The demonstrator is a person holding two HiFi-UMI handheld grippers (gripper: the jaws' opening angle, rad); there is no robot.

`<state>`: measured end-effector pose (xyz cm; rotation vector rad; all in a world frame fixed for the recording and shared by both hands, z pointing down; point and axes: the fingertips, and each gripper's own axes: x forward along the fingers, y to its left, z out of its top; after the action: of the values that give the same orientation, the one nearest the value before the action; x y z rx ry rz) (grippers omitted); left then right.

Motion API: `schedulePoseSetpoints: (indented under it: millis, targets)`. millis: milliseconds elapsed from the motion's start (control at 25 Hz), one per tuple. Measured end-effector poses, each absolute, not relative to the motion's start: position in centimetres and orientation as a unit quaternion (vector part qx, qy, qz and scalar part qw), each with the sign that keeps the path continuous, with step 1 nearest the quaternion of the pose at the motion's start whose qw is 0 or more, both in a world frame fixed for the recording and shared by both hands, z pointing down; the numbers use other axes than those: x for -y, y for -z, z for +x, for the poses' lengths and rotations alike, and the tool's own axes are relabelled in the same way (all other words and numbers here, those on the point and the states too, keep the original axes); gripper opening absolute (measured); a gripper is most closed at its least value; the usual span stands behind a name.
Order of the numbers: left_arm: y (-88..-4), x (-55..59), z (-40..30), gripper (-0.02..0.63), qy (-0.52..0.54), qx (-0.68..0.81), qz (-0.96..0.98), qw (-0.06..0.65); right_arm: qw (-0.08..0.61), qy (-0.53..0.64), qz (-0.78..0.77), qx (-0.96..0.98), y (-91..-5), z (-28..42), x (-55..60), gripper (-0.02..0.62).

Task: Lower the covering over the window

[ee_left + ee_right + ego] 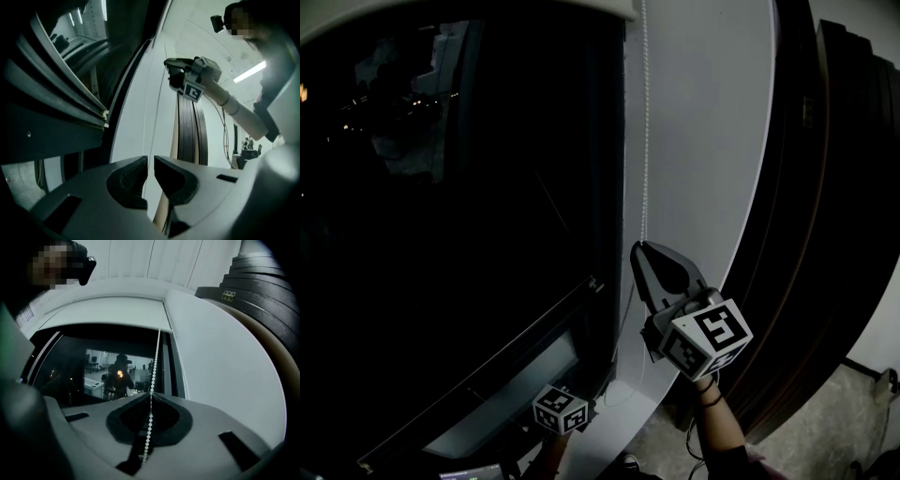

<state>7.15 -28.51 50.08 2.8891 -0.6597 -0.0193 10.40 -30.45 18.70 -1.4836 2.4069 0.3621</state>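
White beaded chain point(157, 348) hangs at the right edge of the dark glass window point(93, 366). My right tool point(150, 401) is clamped on it; my left tool point(151, 171), lower, stands slightly apart around it. The pale covering point(103, 310) sits at the window's top, so next, I judge, comes a steady downward pull.

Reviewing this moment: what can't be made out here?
- Left gripper view: whether the bead chain touches the left gripper's tongs; it is too thin to tell.
- Head view: the left tongs, hidden under their marker cube.
- Head view: the chain's lower run, covered by the right gripper.
- Head view: outdoors through the window, mostly too dark.
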Motion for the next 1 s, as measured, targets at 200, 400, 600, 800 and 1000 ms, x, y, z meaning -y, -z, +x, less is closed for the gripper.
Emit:
schedulePoseSetpoints:
  millis: [200,400,600,800,1000]
  targets:
    - [-45.8,28.1,4.9,0.031,0.054,0.219,0.972,0.068,0.086,-0.073,-0.532,-0.839,-27.7,9.7,32.0,0.014]
    - [-40.4,28.6,3.3,0.031,0.096,0.226,0.969,0.036,0.022,-0.016,-0.542,-0.84,-37.8,8.3,32.3,0.012]
    - [-34.1,29.1,4.7,0.068,0.101,0.207,0.973,-0.028,0.013,0.023,-0.547,-0.837,-44.3,7.5,30.8,0.012]
    - [-29.4,29.5,7.2,0.092,0.107,0.192,0.973,-0.074,-0.017,0.05,-0.546,-0.836,-49.1,6.3,29.5,0.012]
    - [-28.3,29.7,8.8,0.091,0.1,0.186,0.974,-0.084,-0.03,0.084,-0.548,-0.832,-52.9,6.1,27.6,0.012]
